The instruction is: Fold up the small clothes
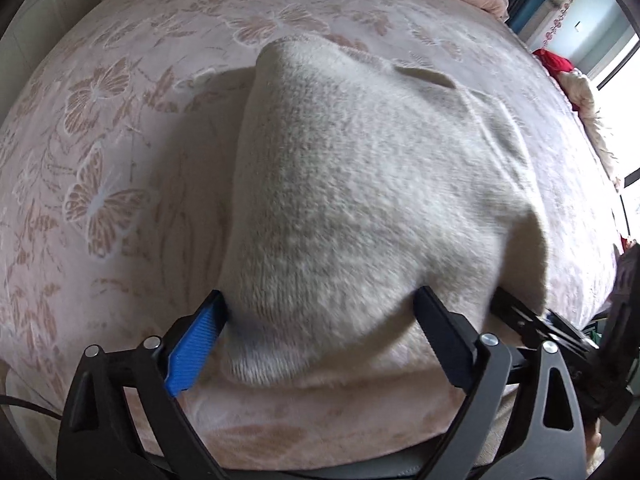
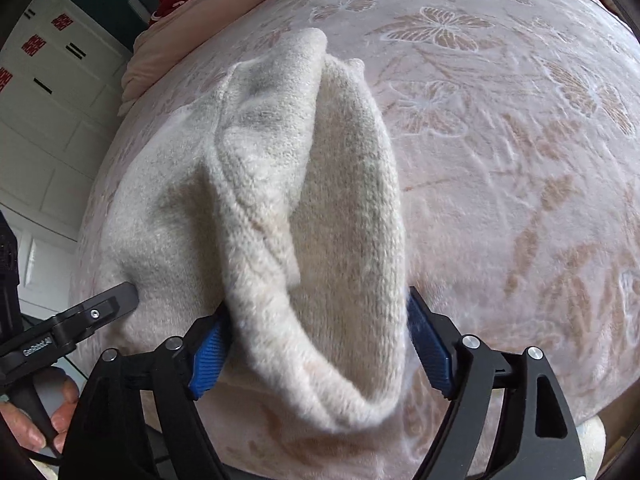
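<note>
Both tongs, left (image 1: 320, 320) and right (image 2: 316, 340), stand wide open around the sweater's (image 1: 360, 184) near hem, not pinching. Mid-fold, I reckon; next they need to close and carry it over the bed (image 1: 100, 160).

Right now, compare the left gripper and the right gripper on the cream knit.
Left gripper frames a broad smooth panel of the cream knit; right gripper frames a folded, seamed ridge. Left gripper shows one blue pad; right gripper shows two. Shared: jaws wide, fabric between; clamping unclear.
</note>
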The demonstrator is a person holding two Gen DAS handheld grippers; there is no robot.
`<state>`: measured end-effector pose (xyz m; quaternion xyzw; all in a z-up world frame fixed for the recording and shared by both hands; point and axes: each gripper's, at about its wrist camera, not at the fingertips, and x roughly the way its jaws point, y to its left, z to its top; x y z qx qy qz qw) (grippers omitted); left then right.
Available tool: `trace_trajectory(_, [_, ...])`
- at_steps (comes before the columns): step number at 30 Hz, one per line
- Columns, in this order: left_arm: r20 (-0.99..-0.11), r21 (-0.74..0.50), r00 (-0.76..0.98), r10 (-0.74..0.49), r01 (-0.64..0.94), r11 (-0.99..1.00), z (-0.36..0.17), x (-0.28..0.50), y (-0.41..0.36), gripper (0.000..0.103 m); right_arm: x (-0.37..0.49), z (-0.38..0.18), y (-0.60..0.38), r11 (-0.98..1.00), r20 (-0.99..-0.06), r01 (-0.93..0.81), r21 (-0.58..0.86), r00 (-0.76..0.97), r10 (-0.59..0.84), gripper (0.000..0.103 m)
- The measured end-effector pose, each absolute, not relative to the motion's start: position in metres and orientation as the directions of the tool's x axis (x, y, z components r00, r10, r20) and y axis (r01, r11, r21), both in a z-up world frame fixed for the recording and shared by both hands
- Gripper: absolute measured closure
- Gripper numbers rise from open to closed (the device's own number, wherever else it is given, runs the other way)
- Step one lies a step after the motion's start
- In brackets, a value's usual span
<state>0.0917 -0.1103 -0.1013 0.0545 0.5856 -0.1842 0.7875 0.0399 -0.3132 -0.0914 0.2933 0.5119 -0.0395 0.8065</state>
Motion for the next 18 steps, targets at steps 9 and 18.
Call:
trace_trajectory(9, [-0.899,-0.392,0.089,-0.428,0.272,0.879,-0.147,0.13,-0.093,0.005,0.061,-0.104,-0.318,0.822,-0.834,0.341,0.457,0.486,0.262,0.015])
trace_trajectory(18, [-0.882,-0.396,0.119,-0.456,0.337,0.854,-0.13,0.119,-0.099,0.041,0.066,-0.105,-0.323,0.76,-0.781,0.331,0.559,0.519,0.348,0.059])
